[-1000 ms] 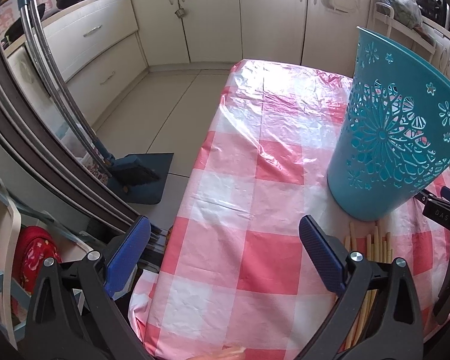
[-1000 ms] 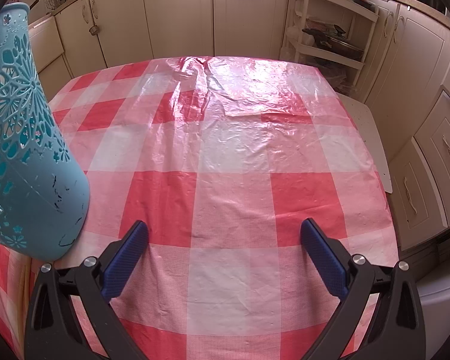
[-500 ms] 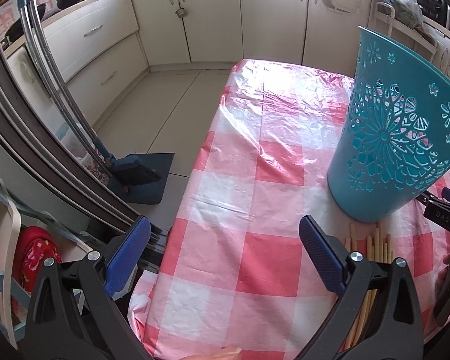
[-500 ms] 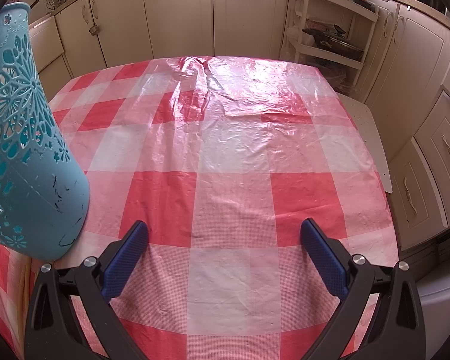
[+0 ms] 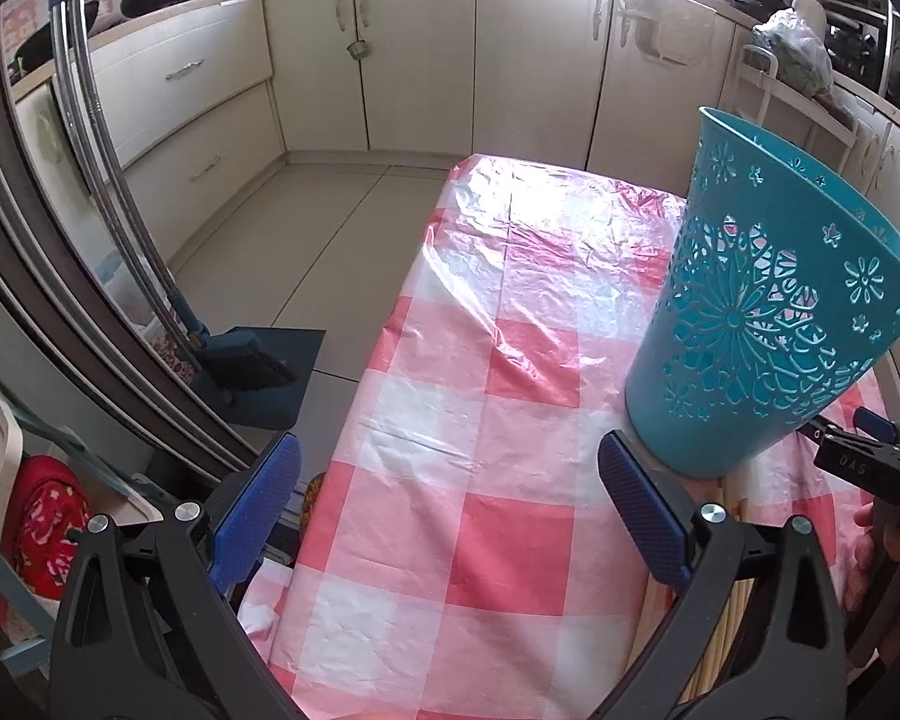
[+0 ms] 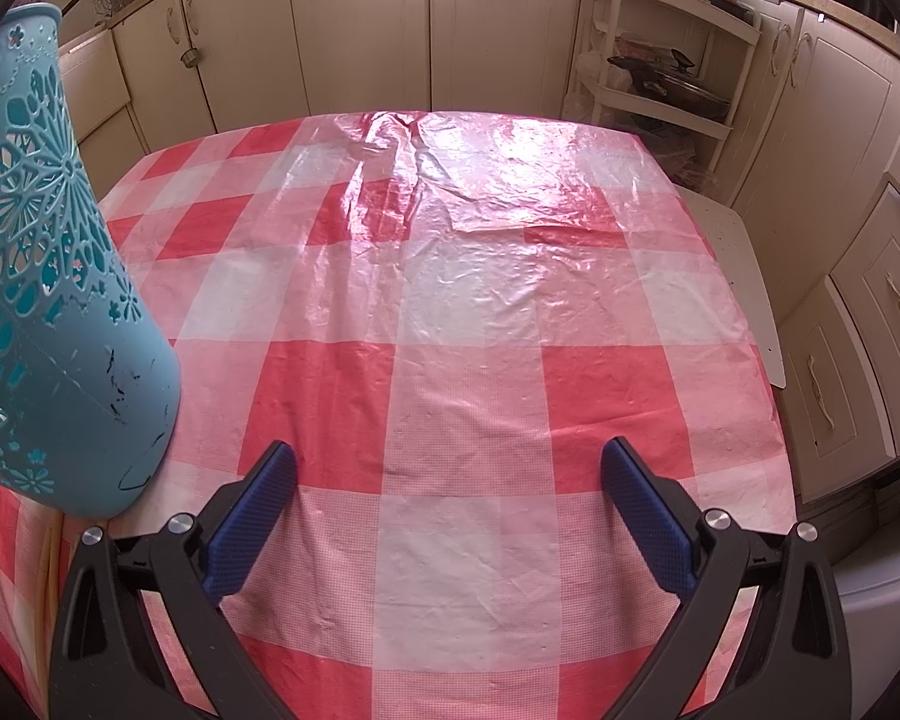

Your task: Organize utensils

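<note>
We hold our left gripper [image 5: 450,498] above the near left part of the table, its blue-padded fingers [image 5: 642,507] spread wide with nothing between them, only the red-and-white checked tablecloth [image 5: 510,396] below. Just beyond its right finger stands the teal openwork basket [image 5: 768,324], upright on the cloth, its mouth flaring wider than its base. At the foot of the basket, toward us, a bundle of pale wooden chopsticks [image 5: 732,495] lies flat on the cloth, mostly hidden behind the gripper's right finger, so we cannot tell how many there are. At the right edge of the left wrist view part of our other gripper shows, black with a blue tip. In the right wrist view our right gripper [image 6: 447,501] is likewise splayed apart and empty over the middle of the tablecloth [image 6: 468,312], with the basket [image 6: 48,312] to its left, close to the left finger. Cream kitchen cabinets [image 6: 360,30] stand beyond the table.
</note>
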{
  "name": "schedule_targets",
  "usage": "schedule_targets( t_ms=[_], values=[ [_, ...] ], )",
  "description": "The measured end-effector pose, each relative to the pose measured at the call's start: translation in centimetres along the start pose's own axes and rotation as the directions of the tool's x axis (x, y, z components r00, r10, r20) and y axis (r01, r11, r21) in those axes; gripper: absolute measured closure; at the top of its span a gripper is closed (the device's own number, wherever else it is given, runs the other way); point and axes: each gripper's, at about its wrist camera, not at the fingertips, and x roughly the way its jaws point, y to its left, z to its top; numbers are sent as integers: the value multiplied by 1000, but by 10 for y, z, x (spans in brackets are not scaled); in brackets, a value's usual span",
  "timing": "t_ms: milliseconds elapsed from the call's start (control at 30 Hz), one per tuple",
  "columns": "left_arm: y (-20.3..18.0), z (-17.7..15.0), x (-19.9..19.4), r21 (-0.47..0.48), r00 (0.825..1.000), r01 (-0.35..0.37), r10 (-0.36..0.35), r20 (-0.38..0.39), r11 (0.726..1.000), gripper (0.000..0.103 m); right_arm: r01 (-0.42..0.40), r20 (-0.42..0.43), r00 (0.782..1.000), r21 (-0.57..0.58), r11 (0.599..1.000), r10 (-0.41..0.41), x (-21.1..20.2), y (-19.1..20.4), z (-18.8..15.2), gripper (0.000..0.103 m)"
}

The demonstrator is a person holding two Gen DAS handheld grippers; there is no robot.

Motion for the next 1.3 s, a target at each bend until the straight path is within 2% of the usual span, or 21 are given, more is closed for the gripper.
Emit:
schedule_targets(
  t_ms=[67, 167, 333, 500, 600, 667, 767, 833, 933, 1133, 1233, 1300],
  values=[
    [0, -1, -2, 14, 1000, -1, 1, -3, 1000, 7, 17, -21, 1000, 28, 999, -16, -6, -3, -1, 6],
    [2, -3, -6, 35, 1000, -4, 5, -26, 999, 8, -21, 81, 997, 43, 999, 18, -49, -1, -7, 6],
    [8, -6, -34, 34, 999, -48, 47, 4, 998, 8, -88, 235, 967, -44, 995, 96, -139, 16, -31, 6],
    [6, -23, -82, 48, 997, -77, 76, 27, 996, 8, -173, 301, 936, -57, 983, 182, -205, 25, -58, 6],
    [4, -33, -113, 74, 995, -88, 84, 48, 993, 8, -189, 332, 923, -43, 981, 192, -233, 31, -67, 6],
    [7, -41, -139, 72, 995, -66, 60, 80, 995, 8, -210, 345, 915, -43, 977, 211, -248, 33, -75, 6],
    [20, -54, -175, 28, 991, 13, -16, 133, 1000, 8, -246, 347, 905, -46, 968, 247, -268, 39, -89, 6],
    [25, -64, -194, -3, 986, 4, -3, 167, 1000, 8, -257, 353, 901, -35, 966, 252, -281, 43, -102, 6],
    [23, -79, -215, 32, 987, -4, -1, 158, 999, 8, -286, 340, 898, -28, 958, 279, -294, 49, -122, 6],
    [14, -114, -245, 79, 988, -9, -3, 152, 997, 8, -273, 317, 909, -41, 961, 272, -310, 66, -170, 6],
    [14, -125, -250, 80, 989, 4, -16, 145, 997, 8, -229, 315, 917, -90, 969, 246, -314, 76, -180, 6],
    [18, -127, -253, 71, 989, 3, -13, 147, 997, 8, -227, 324, 914, -95, 969, 246, -318, 78, -180, 6]
  ],
)
